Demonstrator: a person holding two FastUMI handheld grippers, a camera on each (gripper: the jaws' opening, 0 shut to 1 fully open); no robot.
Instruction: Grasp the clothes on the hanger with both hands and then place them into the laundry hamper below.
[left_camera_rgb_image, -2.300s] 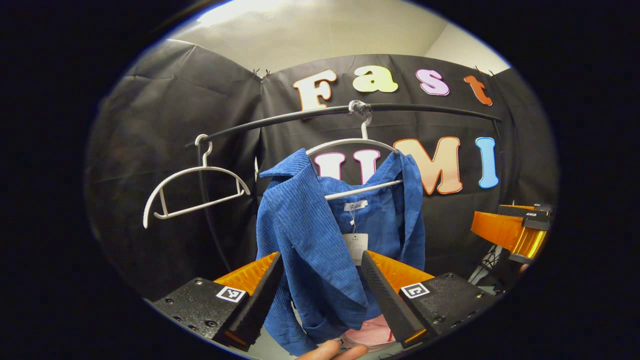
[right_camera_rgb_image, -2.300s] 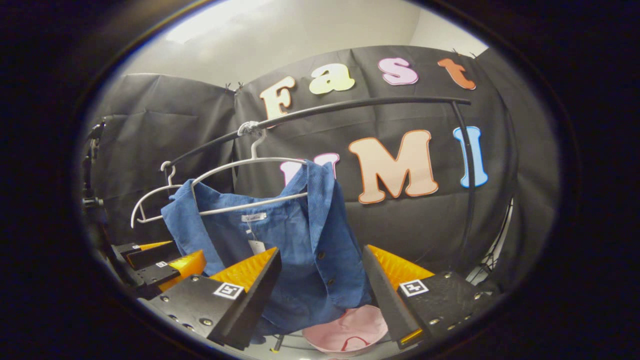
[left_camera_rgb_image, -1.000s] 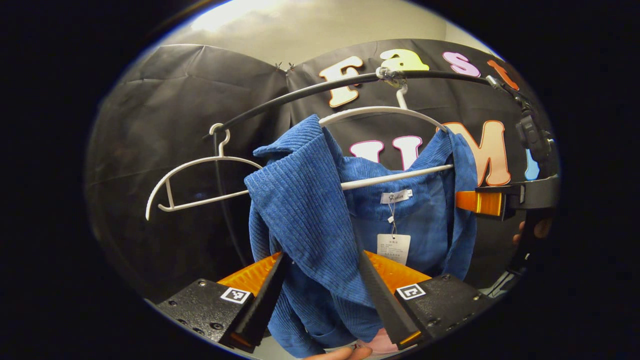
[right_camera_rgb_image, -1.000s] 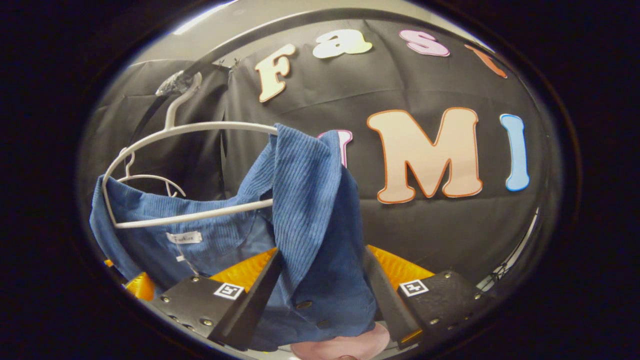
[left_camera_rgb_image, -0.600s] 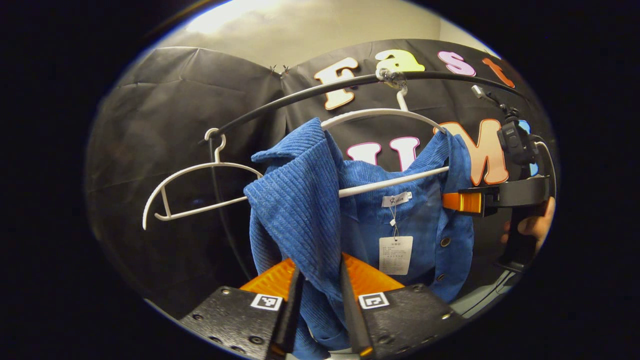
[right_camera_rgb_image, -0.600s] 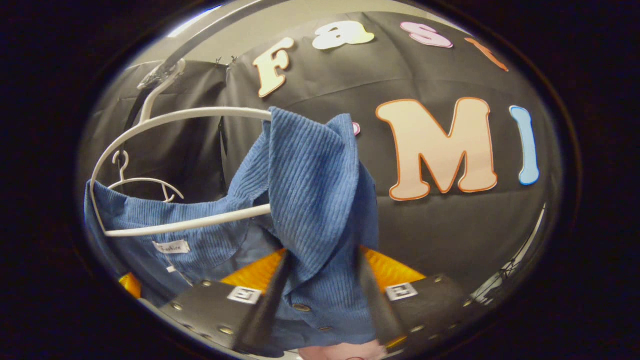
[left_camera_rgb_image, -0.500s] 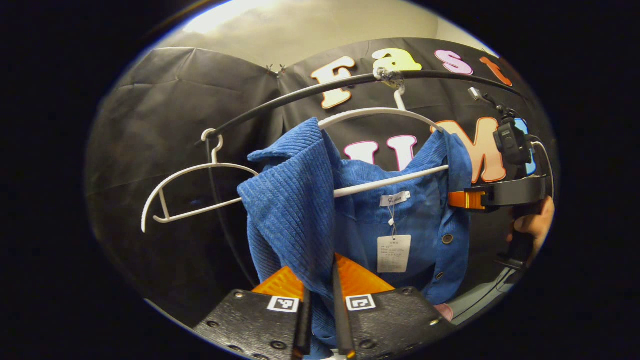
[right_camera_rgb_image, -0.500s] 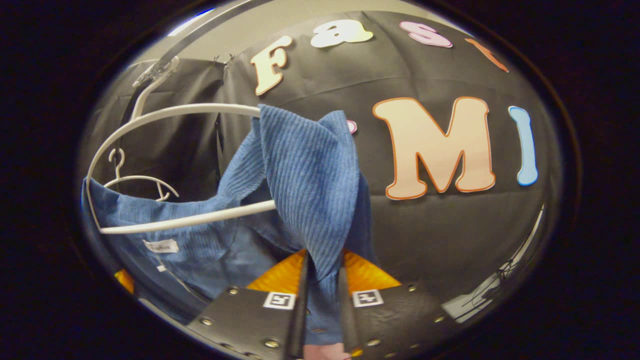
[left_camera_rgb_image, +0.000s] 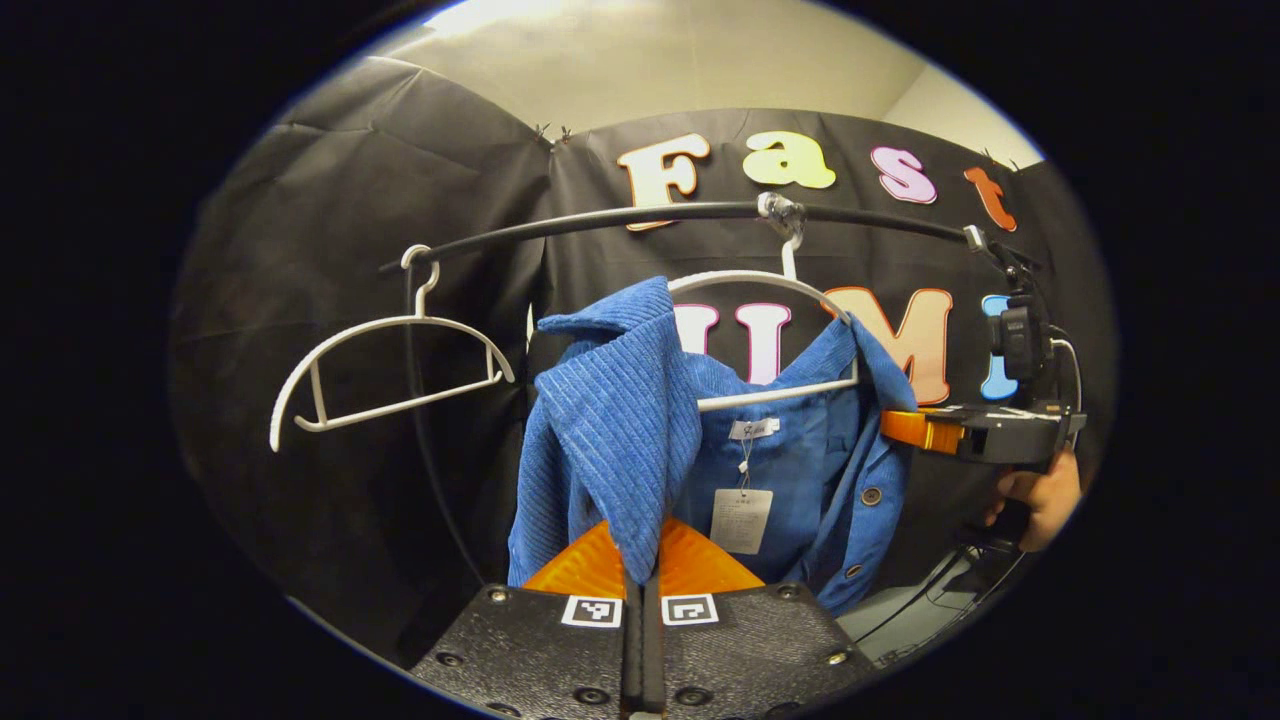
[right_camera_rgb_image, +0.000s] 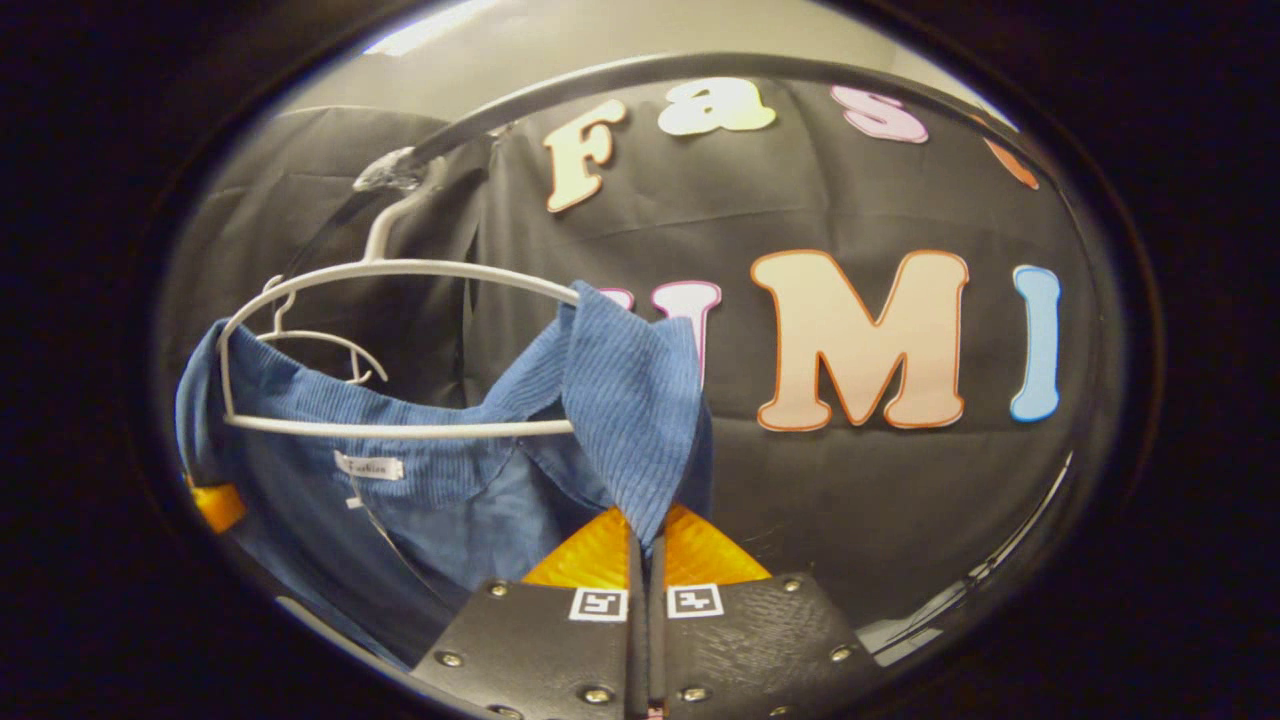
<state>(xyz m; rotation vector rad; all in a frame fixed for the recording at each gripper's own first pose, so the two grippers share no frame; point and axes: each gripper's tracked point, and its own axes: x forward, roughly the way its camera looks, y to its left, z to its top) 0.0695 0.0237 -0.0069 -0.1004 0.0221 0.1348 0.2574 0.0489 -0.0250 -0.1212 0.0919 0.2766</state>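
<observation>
A blue corduroy shirt (left_camera_rgb_image: 610, 440) hangs open on a white hanger (left_camera_rgb_image: 770, 395) hooked on a black rail (left_camera_rgb_image: 600, 217). A paper tag (left_camera_rgb_image: 741, 521) dangles inside its collar. My left gripper (left_camera_rgb_image: 641, 570) is shut on the shirt's left front flap, which drapes down between its fingers. In the left gripper view my right gripper (left_camera_rgb_image: 905, 428) pinches the shirt's other edge, with a hand (left_camera_rgb_image: 1035, 495) behind it. In the right gripper view the same shirt (right_camera_rgb_image: 625, 420) hangs on the hanger (right_camera_rgb_image: 400, 428), and my right gripper (right_camera_rgb_image: 645, 555) is shut on its right flap.
An empty white hanger (left_camera_rgb_image: 385, 375) hangs at the left end of the rail, beside a black upright post (left_camera_rgb_image: 425, 420). A pale floor strip with cables (left_camera_rgb_image: 915, 625) shows at lower right. The empty hanger (right_camera_rgb_image: 320, 345) also sits behind the shirt.
Both grippers went from open around the shirt's flaps to fully shut on them. Both have since drawn back a little, so the shirt and rail look smaller.
</observation>
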